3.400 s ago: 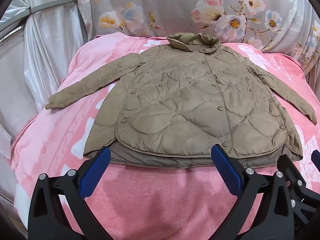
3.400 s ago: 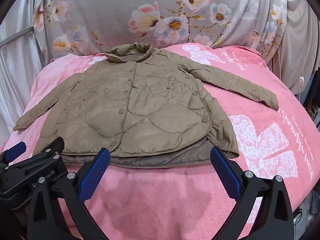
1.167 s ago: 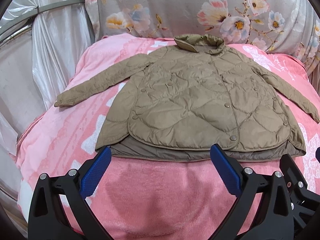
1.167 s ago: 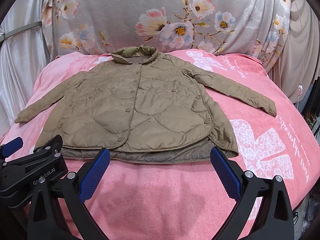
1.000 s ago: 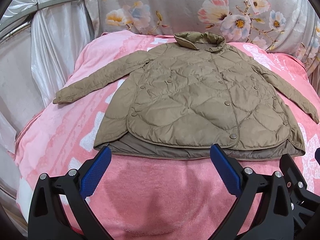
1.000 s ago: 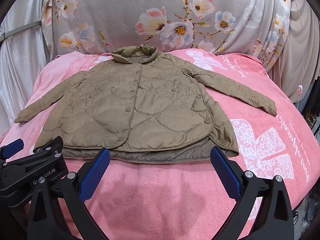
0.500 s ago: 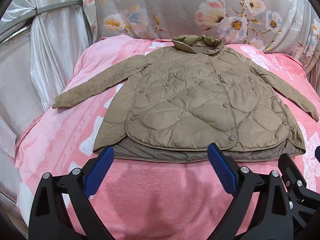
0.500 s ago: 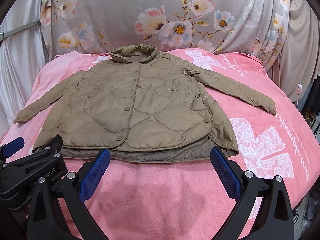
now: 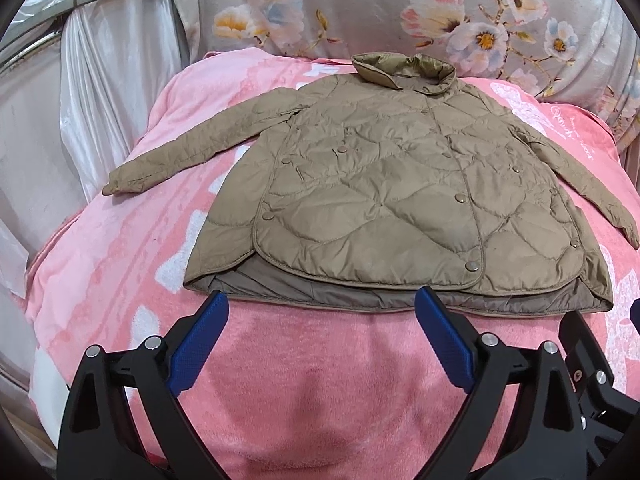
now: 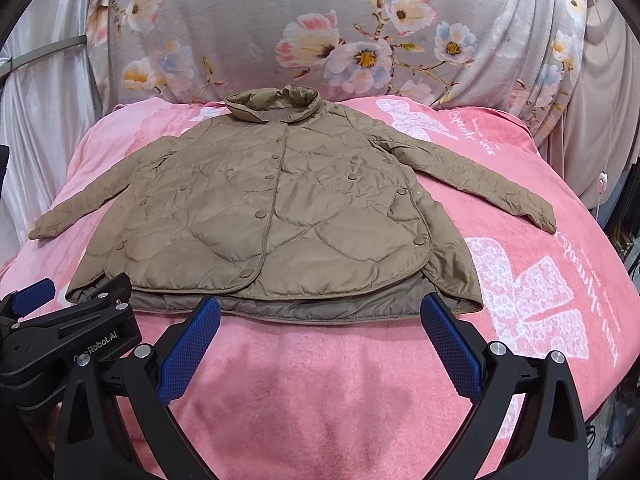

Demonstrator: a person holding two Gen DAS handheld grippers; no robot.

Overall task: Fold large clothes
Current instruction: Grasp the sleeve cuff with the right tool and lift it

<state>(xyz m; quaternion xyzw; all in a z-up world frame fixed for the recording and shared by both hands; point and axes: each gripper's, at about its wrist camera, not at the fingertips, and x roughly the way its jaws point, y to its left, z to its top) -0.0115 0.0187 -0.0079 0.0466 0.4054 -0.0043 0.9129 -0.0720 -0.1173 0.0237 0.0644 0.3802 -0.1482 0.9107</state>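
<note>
A tan quilted jacket lies flat and buttoned on the pink blanket, collar away from me, both sleeves spread out to the sides. Its hem faces me, with the grey-brown lining showing along the bottom edge. My left gripper hovers open just in front of the hem's left half, nothing between its blue pads. My right gripper is open too, in front of the hem's right half, and holds nothing. In the right wrist view the left gripper shows at the lower left, close to the jacket's left hem corner.
The pink blanket covers a raised bed-like surface that drops off at the left and right. A floral grey cloth hangs behind. Shiny white curtain stands at the left. Cables and clutter sit past the right edge.
Both grippers stay open, and the view of the jacket has shifted only slightly. The jacket itself has not moved.
</note>
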